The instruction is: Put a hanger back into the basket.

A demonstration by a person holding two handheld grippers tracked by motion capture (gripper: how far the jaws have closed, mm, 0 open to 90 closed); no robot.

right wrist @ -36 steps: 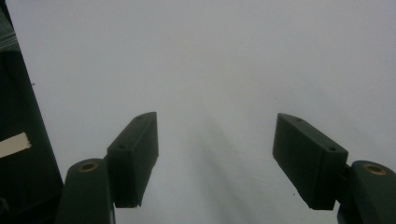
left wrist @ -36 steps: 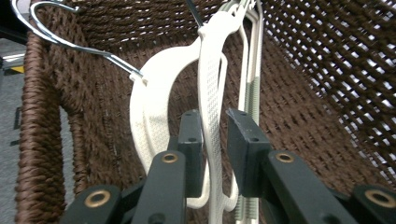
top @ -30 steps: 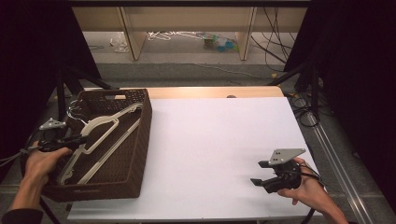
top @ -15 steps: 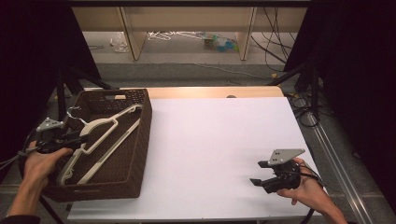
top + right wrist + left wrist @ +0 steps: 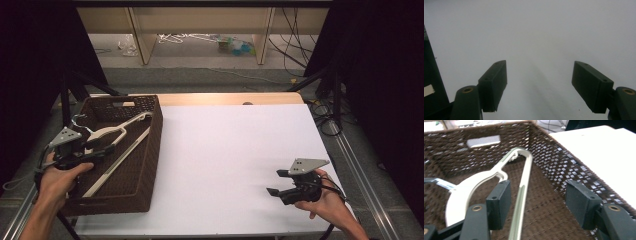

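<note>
One cream plastic hanger (image 5: pixel 521 185) lies inside the dark brown woven basket (image 5: pixel 150 150); the left gripper (image 5: pixel 537 206), jaws just opening and empty, should back straight out above it without snagging.

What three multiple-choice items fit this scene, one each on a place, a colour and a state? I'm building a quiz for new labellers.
1. Where does the white hanger lie?
A. in the brown basket
B. on the white tabletop
C. on the floor

2. What colour is the basket?
A. white
B. dark brown
C. blue

3. How do the left gripper jaws stand?
A. clamped on the hanger
B. open, with nothing gripped
C. shut on the basket wall

Answers:
1 A, woven walls surround it.
2 B, dark wicker shows.
3 B, the pads stand apart, having just been opening.
</note>
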